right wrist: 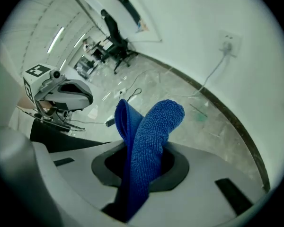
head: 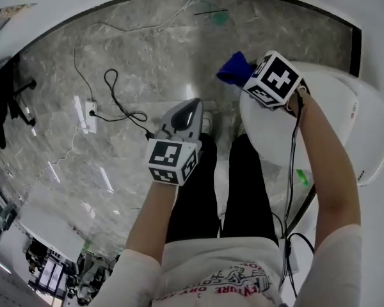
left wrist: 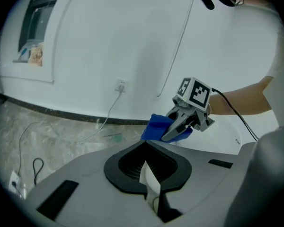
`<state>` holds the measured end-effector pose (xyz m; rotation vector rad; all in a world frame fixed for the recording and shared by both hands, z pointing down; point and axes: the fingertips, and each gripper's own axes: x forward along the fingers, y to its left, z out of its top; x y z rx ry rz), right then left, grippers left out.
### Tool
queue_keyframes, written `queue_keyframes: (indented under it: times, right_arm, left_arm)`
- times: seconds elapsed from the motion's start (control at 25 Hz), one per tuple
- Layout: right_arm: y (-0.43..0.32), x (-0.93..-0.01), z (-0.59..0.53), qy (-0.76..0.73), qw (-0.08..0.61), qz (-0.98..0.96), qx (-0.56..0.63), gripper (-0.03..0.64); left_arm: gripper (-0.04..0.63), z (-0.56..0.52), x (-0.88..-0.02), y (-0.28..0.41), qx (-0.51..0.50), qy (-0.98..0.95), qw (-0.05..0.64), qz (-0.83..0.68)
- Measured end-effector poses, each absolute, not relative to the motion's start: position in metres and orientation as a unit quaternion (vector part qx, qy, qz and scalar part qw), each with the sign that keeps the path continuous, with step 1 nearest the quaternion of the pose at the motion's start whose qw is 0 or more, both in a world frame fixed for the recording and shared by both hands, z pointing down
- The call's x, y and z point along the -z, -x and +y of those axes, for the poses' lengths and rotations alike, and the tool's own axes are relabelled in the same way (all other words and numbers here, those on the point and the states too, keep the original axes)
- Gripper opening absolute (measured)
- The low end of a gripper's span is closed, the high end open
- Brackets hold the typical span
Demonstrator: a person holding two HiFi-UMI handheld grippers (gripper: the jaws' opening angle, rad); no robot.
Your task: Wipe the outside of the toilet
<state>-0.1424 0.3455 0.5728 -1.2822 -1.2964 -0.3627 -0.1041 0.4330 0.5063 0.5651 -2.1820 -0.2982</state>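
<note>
Here the white toilet [head: 326,117] is seen low at the person's right side, its lid apparently down. A folded blue microfibre cloth [head: 233,69] is held at its front rim; whether contact is made cannot be told. The cloth is clamped between the closed jaws of the right gripper [head: 246,77], with two loose lobes standing free. The left gripper [head: 191,109] is held apart over the marble floor [head: 147,56], its jaws closed on nothing.

The cloth could be dragged out of the clamp if pressed hard along the glossy porcelain, since only a narrow fold appears pinched. The black cable [head: 293,165] hung from the right gripper across the lid could be snagged in a wide sweep. The cords [head: 118,101] by the power strip [head: 89,112] could be caught underfoot.

A red mark [head: 353,110] and a green sticker [head: 301,176] on the toilet are too small to be read. Of the shirt print [head: 233,285], only "VENTURE" is roughly made out.
</note>
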Motion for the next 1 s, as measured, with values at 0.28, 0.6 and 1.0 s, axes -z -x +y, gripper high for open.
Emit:
queue_keyframes:
  times: [0.28, 0.6, 1.0]
  right_arm:
    - [0.156, -0.500, 0.238, 0.395, 0.570, -0.719, 0.049, 0.072]
    - [0.095, -0.438, 0.084, 0.194, 0.513, -0.831, -0.092, 0.072]
    - [-0.010, -0.383, -0.087, 0.070, 0.430, -0.885, -0.163, 0.072]
  left_arm:
    - [0.008, 0.348, -0.454, 0.131, 0.046, -0.352, 0.406, -0.842]
    - [0.008, 0.196, -0.403, 0.111, -0.005, -0.474, 0.389, -0.790]
    - [0.008, -0.013, -0.366, 0.029, -0.058, -0.605, 0.344, -0.716]
